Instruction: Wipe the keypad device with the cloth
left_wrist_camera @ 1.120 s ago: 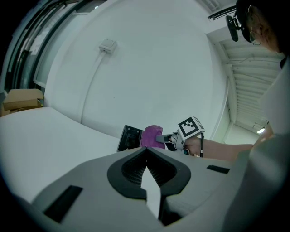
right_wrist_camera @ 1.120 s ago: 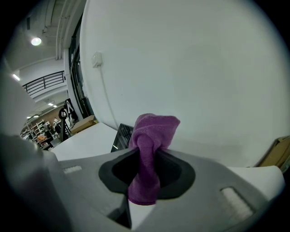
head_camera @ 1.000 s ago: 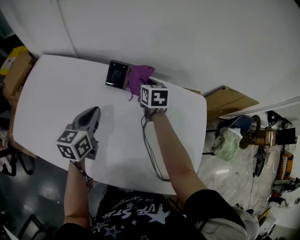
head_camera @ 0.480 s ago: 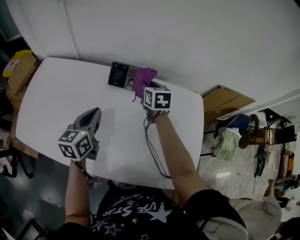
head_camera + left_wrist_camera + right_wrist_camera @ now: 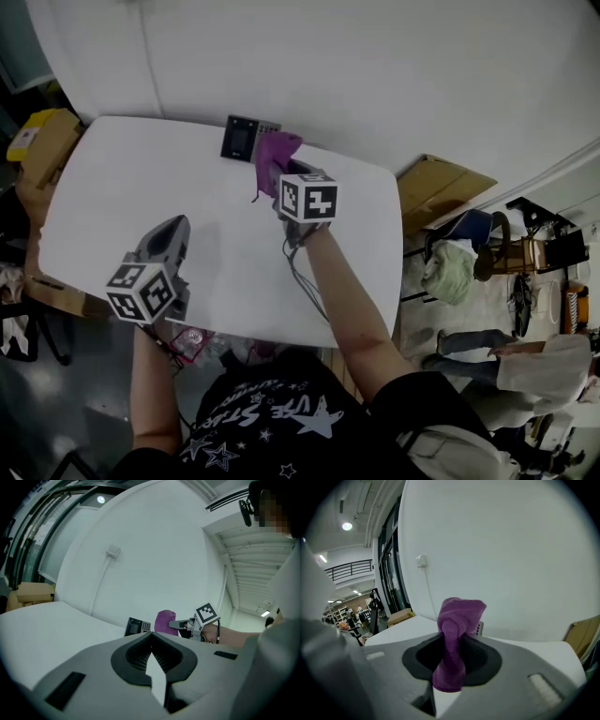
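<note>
A: Black rectangular keypad device [image 5: 244, 139]: white table's [image 5: 112, 187] far edge, right end hidden under purple cloth [image 5: 275, 153].
B: Right gripper [image 5: 278, 173] pinches that cloth. Left gripper [image 5: 169, 236] closed, empty, over front edge. Brown cardboard box [image 5: 442, 192] past right edge.

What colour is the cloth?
The cloth is purple, clearest in the right gripper view.

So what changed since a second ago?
The right tool slid the purple cloth back across the keypad device toward its screen, covering buttons that showed half a second ago. It kept hold of the cloth. The left tool stayed shut, empty, off to the side.
</note>
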